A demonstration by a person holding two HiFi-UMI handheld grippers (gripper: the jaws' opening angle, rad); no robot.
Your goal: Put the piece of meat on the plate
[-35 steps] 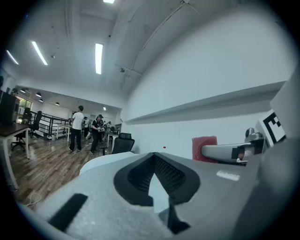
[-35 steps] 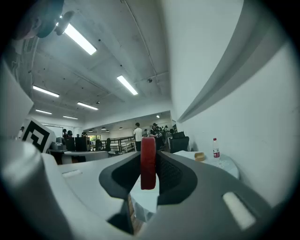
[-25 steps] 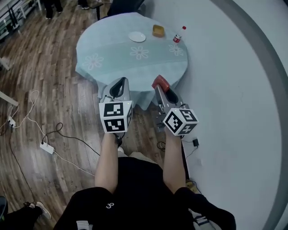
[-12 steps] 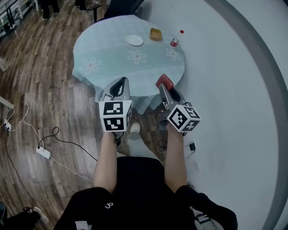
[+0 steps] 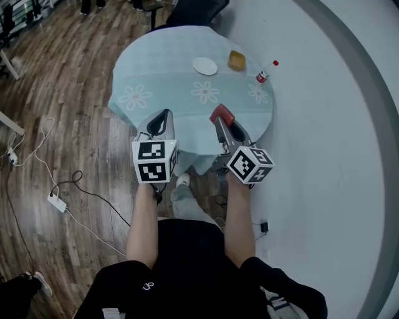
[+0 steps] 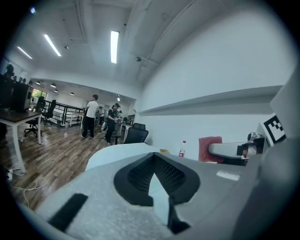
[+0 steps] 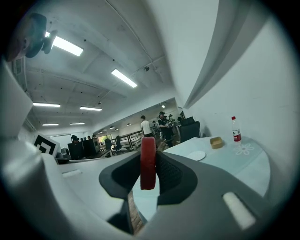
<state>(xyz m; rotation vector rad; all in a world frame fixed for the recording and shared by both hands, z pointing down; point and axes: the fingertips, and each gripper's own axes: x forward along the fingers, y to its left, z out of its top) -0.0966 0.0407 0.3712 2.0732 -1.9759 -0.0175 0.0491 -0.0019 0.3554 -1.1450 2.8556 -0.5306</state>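
A flat red piece of meat point(image 5: 222, 115) stands on edge between the pads of my right gripper point(image 5: 224, 119), which is shut on it. In the right gripper view the meat point(image 7: 148, 168) fills the gap between the jaws. The small white plate point(image 5: 205, 65) lies toward the far side of the round table point(image 5: 156, 75), which has a light blue cloth; it also shows in the right gripper view, plate point(image 7: 196, 155). My left gripper point(image 5: 161, 124) is level beside the right one, pads meeting at the tips with nothing held, left gripper point(image 6: 152, 155). Both hover over the table's near edge.
A yellow-brown box point(image 5: 236, 60) and a red-capped bottle point(image 5: 265, 73) stand right of the plate. A curved white wall point(image 5: 336, 124) runs close along the right. A dark office chair point(image 5: 196, 9) is behind the table. Cables and a power strip point(image 5: 56, 202) lie on the wooden floor at left.
Both grippers have moved forward toward the table, the meat still in the right one. The meat now hangs over the table's near edge.
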